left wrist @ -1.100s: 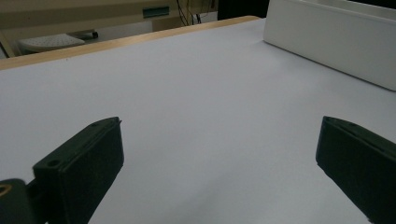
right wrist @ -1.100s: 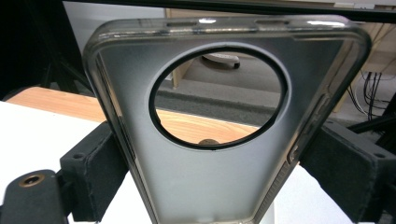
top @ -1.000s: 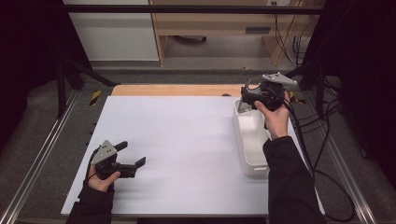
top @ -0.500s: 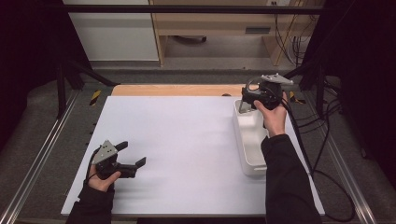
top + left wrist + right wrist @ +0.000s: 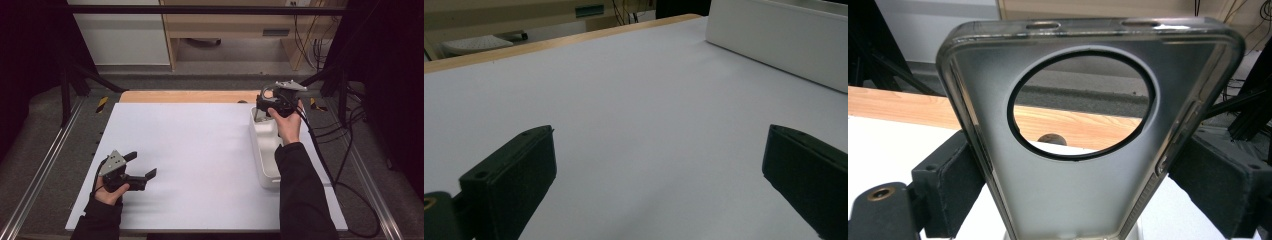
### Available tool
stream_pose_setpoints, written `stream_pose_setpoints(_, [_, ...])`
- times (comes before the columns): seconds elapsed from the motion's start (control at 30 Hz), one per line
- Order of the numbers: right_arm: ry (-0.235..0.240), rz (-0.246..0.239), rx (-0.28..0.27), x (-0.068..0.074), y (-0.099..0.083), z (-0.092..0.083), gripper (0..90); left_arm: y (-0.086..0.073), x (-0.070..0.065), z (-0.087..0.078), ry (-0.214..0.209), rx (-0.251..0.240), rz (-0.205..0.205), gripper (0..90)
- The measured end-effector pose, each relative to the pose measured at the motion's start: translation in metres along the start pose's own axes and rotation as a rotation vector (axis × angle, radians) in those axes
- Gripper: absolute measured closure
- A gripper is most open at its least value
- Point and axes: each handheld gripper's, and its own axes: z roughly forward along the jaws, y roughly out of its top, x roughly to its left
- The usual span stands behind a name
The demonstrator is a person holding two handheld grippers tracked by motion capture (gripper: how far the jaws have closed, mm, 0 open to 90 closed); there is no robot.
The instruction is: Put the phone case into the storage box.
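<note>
My right gripper hangs over the far end of a long white bin at the table's right side. In the right gripper view its two black jaws press on the side edges of a clear phone case with a large round camera hole, held upright; this gripper is shut on the case. My left gripper rests low at the front left of the white table sheet. It is open, and in the left gripper view its jaws stand wide apart over bare sheet.
A wooden table edge runs along the far side of the sheet. Cables trail off the right side. The bin's white wall lies ahead and to the right of the left gripper. Metal rails flank the table.
The right hand has drifted slightly toward the far side with the case still held. The left gripper has not moved.
</note>
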Motion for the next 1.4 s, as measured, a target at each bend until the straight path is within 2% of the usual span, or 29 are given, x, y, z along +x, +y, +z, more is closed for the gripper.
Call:
stream_pose_setpoints(0.73, [-0.027,-0.005,0.045,0.002,-0.019,0.025,11.4,-0.001,0.000,0.001,-0.003,0.009,0.005,0.4])
stream_pose_setpoints(1.4, [-0.031,0.007,0.065,0.001,-0.032,0.036,11.4,-0.001,-0.001,0.002,-0.003,0.013,0.008,0.4])
